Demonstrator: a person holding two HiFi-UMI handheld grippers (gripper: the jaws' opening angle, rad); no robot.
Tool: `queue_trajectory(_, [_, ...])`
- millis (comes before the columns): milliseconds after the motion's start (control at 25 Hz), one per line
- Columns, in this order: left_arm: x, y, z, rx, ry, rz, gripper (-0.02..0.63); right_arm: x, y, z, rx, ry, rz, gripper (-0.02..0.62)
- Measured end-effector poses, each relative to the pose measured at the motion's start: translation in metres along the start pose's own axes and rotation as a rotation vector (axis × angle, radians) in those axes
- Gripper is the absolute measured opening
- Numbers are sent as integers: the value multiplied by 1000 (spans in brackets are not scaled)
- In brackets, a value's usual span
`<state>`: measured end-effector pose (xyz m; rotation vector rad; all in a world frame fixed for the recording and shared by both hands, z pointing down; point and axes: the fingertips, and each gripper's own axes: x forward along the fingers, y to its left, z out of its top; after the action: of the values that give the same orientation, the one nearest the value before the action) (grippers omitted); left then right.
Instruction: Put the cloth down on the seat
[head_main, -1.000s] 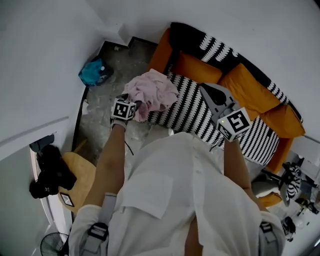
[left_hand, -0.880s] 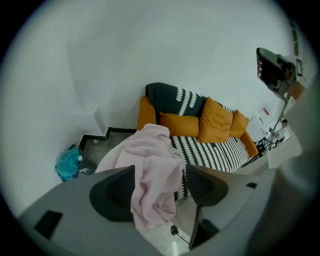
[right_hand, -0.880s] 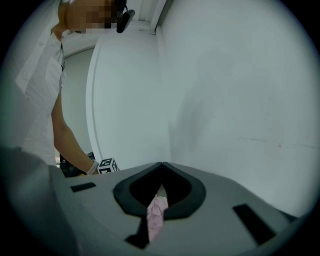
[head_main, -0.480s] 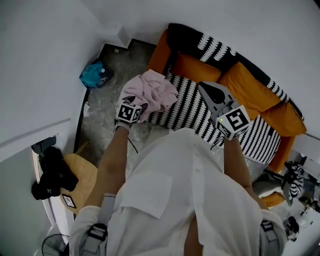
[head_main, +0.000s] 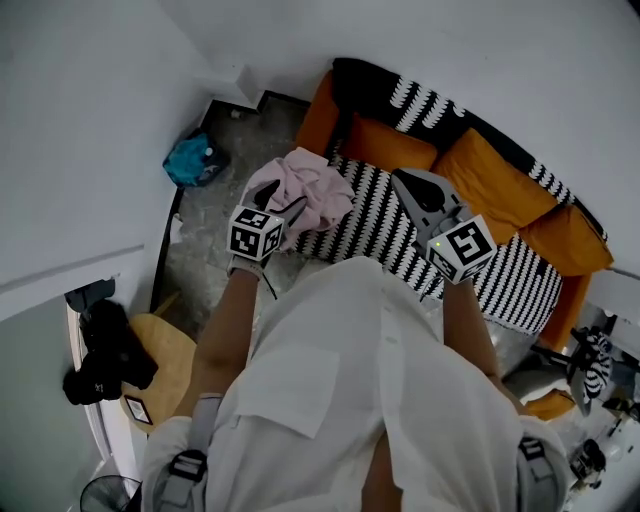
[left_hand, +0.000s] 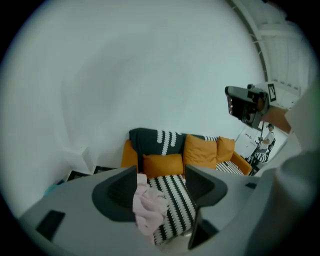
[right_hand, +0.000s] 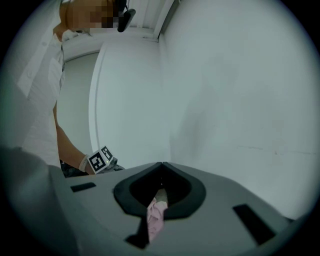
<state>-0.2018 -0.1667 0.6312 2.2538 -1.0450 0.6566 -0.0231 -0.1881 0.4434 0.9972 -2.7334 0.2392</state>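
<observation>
Lying crumpled, soft pink cloth (head_main: 305, 190) on blk/wht seat (head_main: 385, 232)

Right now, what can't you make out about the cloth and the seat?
- Head view: the left gripper covers the near edge of the cloth, so any overhang off the seat is hidden.
- Right gripper view: the right gripper has its jaws shut, leaving only a strip of cloth visible.

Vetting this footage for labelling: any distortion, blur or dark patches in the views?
Head view: fisheye bows the sofa into an arc, light even. Left gripper view: black round vignette, cloth slightly soft. Right gripper view: same vignette, bare wall, mosaic patch top left.
</observation>
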Motion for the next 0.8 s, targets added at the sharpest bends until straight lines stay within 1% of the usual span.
queue_trajectory(240, [-40, -36, 73, 34, -232, -31, 259, -17, 4, 18, -22, -48, -21, 11])
queue_trajectory(480, [-93, -68, 135, 179, -430, -5, 166, -43, 4, 17, -10, -66, -54, 11])
queue_trajectory(680, [-137, -80, 162, 224, -566, 14, 75, -59, 4, 26, -6, -101, -76, 11])
queue_trajectory(800, [-155, -83, 168, 222, -619, 28, 44, -66, 3, 33, -16, -117, -89, 11])
